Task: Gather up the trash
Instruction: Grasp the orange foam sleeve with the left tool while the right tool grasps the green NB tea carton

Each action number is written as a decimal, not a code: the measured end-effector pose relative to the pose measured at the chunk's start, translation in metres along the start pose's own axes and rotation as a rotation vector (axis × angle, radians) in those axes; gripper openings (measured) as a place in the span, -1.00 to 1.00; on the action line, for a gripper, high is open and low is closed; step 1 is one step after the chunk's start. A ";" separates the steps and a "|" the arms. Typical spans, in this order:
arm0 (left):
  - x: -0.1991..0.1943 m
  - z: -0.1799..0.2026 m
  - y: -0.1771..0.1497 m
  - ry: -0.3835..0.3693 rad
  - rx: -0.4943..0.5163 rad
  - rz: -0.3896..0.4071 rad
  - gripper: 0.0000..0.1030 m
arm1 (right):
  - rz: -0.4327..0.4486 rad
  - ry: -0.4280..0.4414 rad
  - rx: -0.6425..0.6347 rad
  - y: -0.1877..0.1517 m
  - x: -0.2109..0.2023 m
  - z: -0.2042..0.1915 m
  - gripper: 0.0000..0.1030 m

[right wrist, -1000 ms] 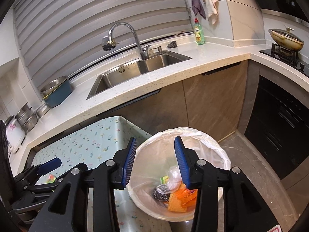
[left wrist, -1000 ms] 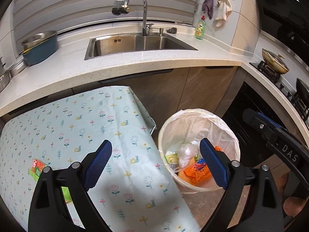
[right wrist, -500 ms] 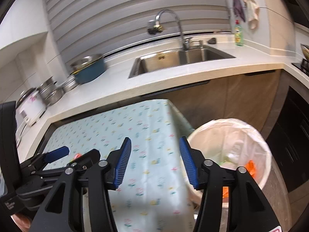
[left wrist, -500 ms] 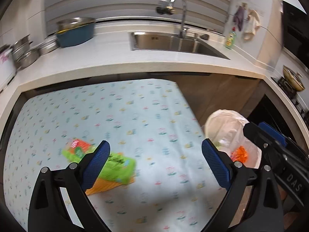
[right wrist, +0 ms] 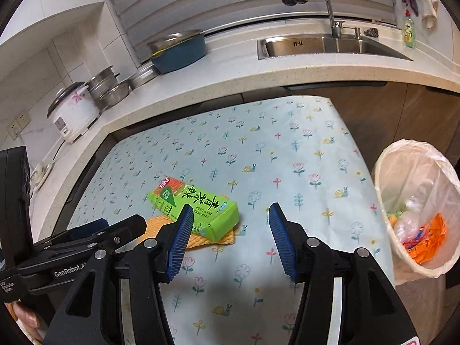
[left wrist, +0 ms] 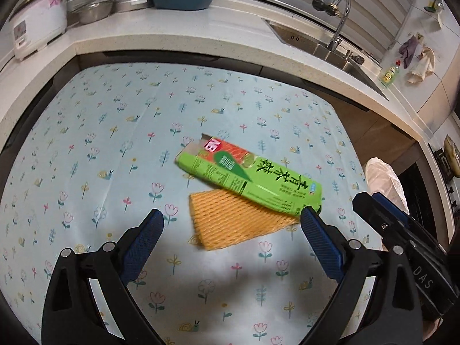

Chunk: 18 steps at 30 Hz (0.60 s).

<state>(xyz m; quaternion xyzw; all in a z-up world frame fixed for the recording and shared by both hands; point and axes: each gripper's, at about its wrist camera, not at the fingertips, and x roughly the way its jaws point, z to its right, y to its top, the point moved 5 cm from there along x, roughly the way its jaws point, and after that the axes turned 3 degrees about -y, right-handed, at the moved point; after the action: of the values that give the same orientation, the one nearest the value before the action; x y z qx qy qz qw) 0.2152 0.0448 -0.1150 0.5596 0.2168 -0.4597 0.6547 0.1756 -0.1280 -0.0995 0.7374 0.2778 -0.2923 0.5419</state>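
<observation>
A green drink carton [left wrist: 247,176] [right wrist: 195,208] lies flat on the flowered tablecloth [left wrist: 115,149], partly on top of an orange foam net [left wrist: 233,224] [right wrist: 210,238]. My left gripper [left wrist: 231,240] is open and empty, hovering just in front of the net and carton. My right gripper [right wrist: 230,237] is open and empty, to the right of the carton; the left gripper [right wrist: 86,238] shows at its left. The lined trash bin [right wrist: 417,215] [left wrist: 385,181] stands off the table's right edge and holds wrappers.
A counter runs behind the table with a rice cooker [right wrist: 73,112], steel bowls [right wrist: 112,89], a blue basin [right wrist: 178,49], a sink [right wrist: 325,44] with tap and a soap bottle [right wrist: 408,33]. A stove [left wrist: 451,158] is at far right.
Both grippers have swung left from over the trash bin to the table. The carton and net now lie close ahead of the left gripper. The right gripper's jaws have opened wider.
</observation>
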 end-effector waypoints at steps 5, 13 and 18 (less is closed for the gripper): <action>0.014 -0.021 -0.009 -0.031 -0.046 -0.051 0.72 | -0.049 0.017 0.022 -0.007 0.026 -0.009 0.03; 0.043 -0.018 -0.012 -0.080 -0.022 -0.121 0.34 | -0.106 0.048 0.047 -0.007 0.058 -0.012 0.03; 0.051 -0.012 -0.014 -0.095 0.021 -0.136 -0.02 | -0.154 0.074 0.054 -0.009 0.079 -0.011 0.05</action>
<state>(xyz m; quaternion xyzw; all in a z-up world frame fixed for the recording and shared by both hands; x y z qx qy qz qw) 0.2309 0.0380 -0.1668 0.5278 0.2182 -0.5316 0.6255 0.2236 -0.1075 -0.1607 0.7385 0.3454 -0.3132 0.4871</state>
